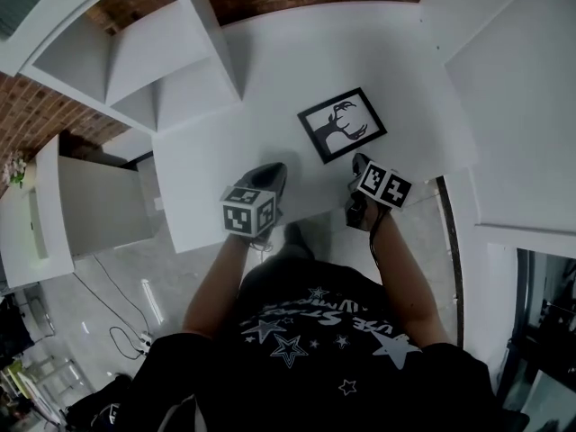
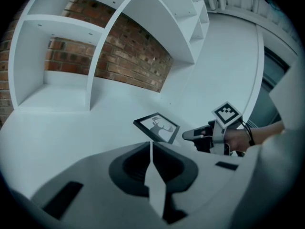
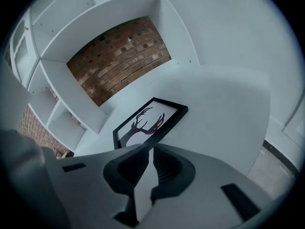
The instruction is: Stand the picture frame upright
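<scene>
The picture frame [image 1: 342, 124] is being shown lying flat, face up, on the white table [image 1: 270, 70], near its front edge. The left gripper [image 1: 275, 173] and the right gripper [image 1: 360, 163] are being held just short of it, jaws pressed together with nothing between them.

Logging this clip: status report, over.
Left gripper and right gripper both shut, empty. Picture frame lying face-up on table, untouched. Nothing blocking it.

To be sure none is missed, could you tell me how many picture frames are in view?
1. The picture frame lies flat on the white table, just beyond the right gripper; none other shows.
</scene>
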A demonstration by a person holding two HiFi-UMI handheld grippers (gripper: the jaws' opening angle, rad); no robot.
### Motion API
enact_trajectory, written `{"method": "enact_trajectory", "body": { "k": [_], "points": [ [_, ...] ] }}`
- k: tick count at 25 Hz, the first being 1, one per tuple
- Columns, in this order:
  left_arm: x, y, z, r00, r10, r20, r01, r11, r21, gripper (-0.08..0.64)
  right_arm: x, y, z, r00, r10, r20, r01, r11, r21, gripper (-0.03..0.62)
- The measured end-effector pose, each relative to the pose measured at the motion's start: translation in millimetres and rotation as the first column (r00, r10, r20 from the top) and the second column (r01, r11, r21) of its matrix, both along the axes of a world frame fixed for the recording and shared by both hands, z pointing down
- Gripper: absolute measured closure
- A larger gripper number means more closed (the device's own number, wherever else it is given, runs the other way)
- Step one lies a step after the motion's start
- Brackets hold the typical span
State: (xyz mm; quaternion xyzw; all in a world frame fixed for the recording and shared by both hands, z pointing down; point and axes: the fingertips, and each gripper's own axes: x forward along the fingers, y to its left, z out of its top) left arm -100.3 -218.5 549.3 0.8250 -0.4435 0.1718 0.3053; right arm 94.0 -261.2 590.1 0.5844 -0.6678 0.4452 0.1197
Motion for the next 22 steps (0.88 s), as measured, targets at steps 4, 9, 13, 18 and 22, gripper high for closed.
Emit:
{"method": "enact_trajectory", "body": {
  "k": [4, 9, 13, 18, 22],
  "points": [
    [-6.8, -14.2, 0.8, 1.0, 0.017, -0.002, -0.017, 1.0, 0.003, 0.534, -8.7, -7.8, 4.4, 0.999, 0.041, 0.024, -0.04, 0.998, -0.042, 0.492],
    [-12.1, -25.6, 3.8, 1.0, 0.029, -0.007, -0.029, 1.0, -0.003, 0.534, -19.0, -13.2, 11.1, 0.993, 0.095, 0.064, -0.09, 0.992, -0.086, 0.435],
    [-14.4, -27.7, 6.6, 0.999, 0.038, -0.009, -0.038, 0.999, -0.007, 0.534, -23.0, -17.2, 16.3, 0.994, 0.108, 0.024, -0.105, 0.987, -0.118, 0.402],
    [-15.4, -24.0, 10.8, 0.999, 0.04, -0.006, -0.04, 0.999, -0.018, 0.534, -24.8, -16.5, 19.6, 0.994, 0.094, -0.051, -0.101, 0.984, -0.148, 0.391],
    [-14.8, -20.0, 12.0, 1.0, 0.029, -0.002, -0.029, 0.999, -0.022, 0.534, -26.5, -18.2, 20.3, 0.985, 0.051, -0.167, -0.077, 0.984, -0.158, 0.386]
  ]
}}
